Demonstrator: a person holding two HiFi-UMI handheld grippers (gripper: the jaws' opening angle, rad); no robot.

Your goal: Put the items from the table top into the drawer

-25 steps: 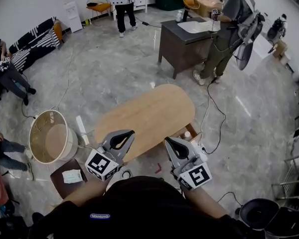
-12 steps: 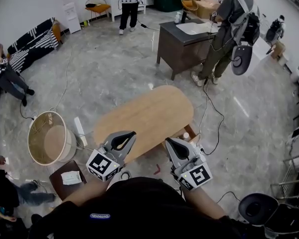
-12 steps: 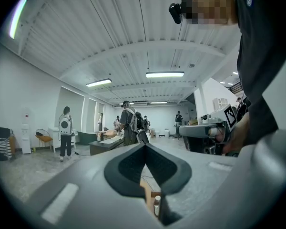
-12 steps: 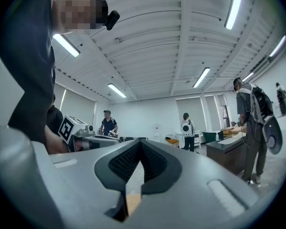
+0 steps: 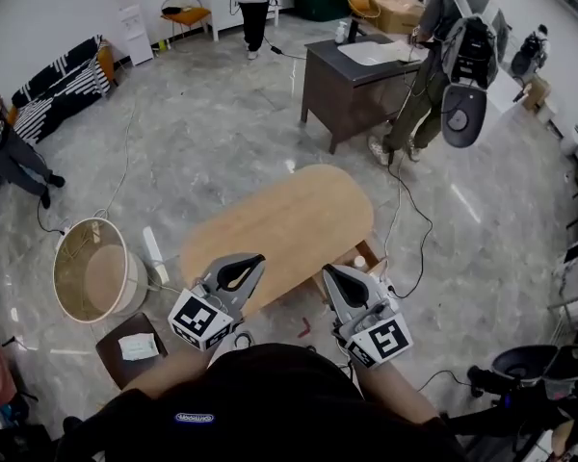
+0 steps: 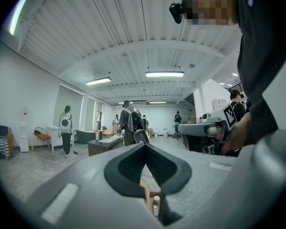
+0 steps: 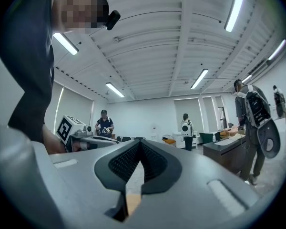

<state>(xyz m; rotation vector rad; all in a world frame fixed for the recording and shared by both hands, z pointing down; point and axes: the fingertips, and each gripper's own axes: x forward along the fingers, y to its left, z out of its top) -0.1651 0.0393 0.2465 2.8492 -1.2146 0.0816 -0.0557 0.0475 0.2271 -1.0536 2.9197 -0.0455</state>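
I hold both tongs out level in front of me, side by side over the near end of the wooden bench (image 5: pixel 275 221). My left tongs (image 5: pixel 253 260) are clenched: in the left gripper view the two dark pads meet at the tip, and nothing sits between them. My right tongs (image 5: pixel 328 270) are clenched the same way, tips together and empty, with only the looped gap behind the pads showing.

The bench is a long oval that runs away from me at a slant. At its near right corner, just beyond my right tongs, the drawer (image 5: pixel 350 255) stands pulled open. A small pale bottle (image 5: pixel 362 260) stands upright in it. In the left gripper view the same bottle shows low down past the closed tips, against the drawer's wooden wall. Neither pair of tongs touches the drawer or the bottle.

On the floor to my left stands a round open tub (image 5: pixel 94 269), and nearer to me a low dark stool (image 5: pixel 127 349) with a pale packet lying on it. Well beyond the far end of the bench there is a dark desk (image 5: pixel 352 83), and a person (image 5: pixel 455 51) with a backpack stands at its right side.
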